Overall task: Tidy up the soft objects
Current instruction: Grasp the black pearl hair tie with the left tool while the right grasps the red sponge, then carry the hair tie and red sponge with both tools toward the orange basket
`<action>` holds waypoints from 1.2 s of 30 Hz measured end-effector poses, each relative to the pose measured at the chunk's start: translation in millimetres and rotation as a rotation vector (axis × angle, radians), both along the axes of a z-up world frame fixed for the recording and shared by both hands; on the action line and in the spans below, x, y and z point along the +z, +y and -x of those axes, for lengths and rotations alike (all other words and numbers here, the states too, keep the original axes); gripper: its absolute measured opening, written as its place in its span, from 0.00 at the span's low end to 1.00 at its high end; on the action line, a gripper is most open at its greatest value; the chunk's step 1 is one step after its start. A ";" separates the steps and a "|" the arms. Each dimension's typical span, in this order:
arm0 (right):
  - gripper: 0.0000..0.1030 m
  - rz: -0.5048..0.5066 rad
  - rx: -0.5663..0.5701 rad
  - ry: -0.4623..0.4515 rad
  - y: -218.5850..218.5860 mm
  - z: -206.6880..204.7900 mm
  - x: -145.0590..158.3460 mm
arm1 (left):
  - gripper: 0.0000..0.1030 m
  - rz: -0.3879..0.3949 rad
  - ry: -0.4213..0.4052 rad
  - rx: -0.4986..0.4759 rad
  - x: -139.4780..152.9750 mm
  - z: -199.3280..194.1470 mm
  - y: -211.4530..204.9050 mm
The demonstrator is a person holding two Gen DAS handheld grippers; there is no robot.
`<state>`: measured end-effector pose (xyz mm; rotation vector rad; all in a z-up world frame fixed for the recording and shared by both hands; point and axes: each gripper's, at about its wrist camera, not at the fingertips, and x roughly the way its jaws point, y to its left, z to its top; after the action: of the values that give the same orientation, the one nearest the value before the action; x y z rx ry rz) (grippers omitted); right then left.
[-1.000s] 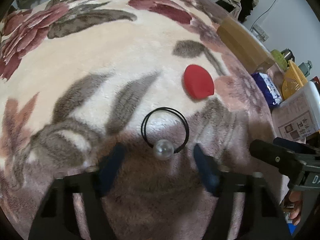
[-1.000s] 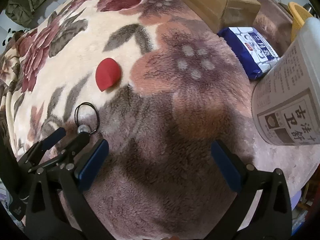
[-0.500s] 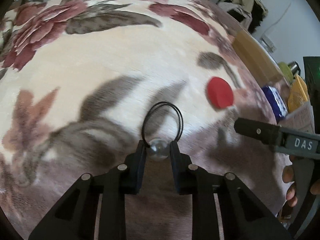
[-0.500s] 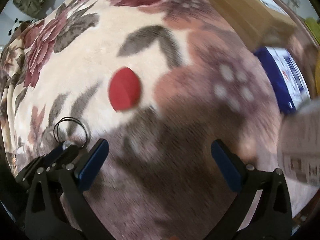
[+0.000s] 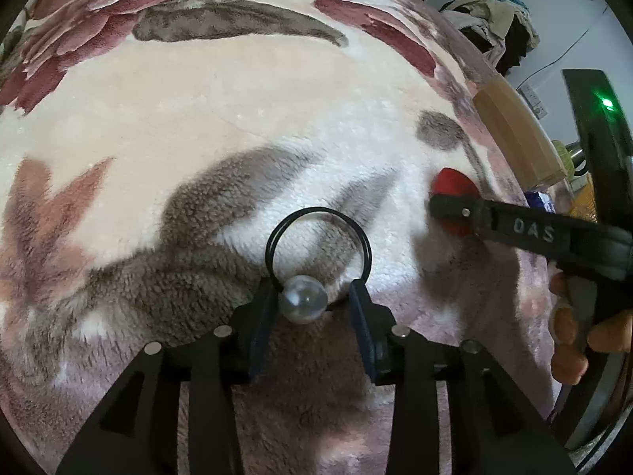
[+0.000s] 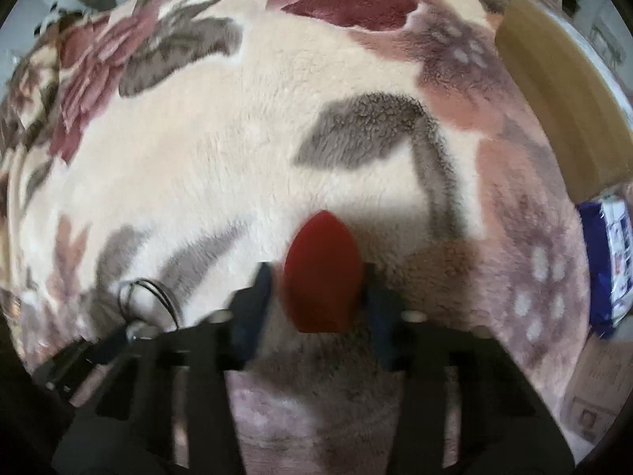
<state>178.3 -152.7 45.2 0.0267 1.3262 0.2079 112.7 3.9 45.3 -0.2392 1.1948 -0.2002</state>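
A black hair tie (image 5: pixel 318 243) with a clear pearl bead (image 5: pixel 302 304) lies on the floral plush blanket (image 5: pixel 198 118). My left gripper (image 5: pixel 312 301) stands partly open around the bead, its left pad touching it, with a gap on the right. A red teardrop makeup sponge (image 6: pixel 322 273) lies on the blanket between the pads of my right gripper (image 6: pixel 318 281), which has closed in to the sponge's sides. The sponge (image 5: pixel 451 186) is partly hidden behind the right gripper in the left wrist view. The hair tie (image 6: pixel 148 299) shows at lower left in the right wrist view.
A cardboard box (image 6: pixel 561 103) lies along the blanket's far right edge. A blue and white packet (image 6: pixel 609 269) sits below it. A pile of clothes (image 5: pixel 494 12) is at the back right. A hand (image 5: pixel 573 336) holds the right gripper's handle.
The left gripper was shut on the bead and has opened a little. The right gripper moved left to the red sponge and closed from wide open around it.
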 end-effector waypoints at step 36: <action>0.37 -0.103 -0.056 0.020 -37.1 118.5 26.9 | 0.23 -0.037 -0.033 -0.033 40.1 50.2 -21.1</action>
<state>59.8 -189.9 72.1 0.1529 1.3322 0.2283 62.6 -17.2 85.4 -0.1831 1.1689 -0.2098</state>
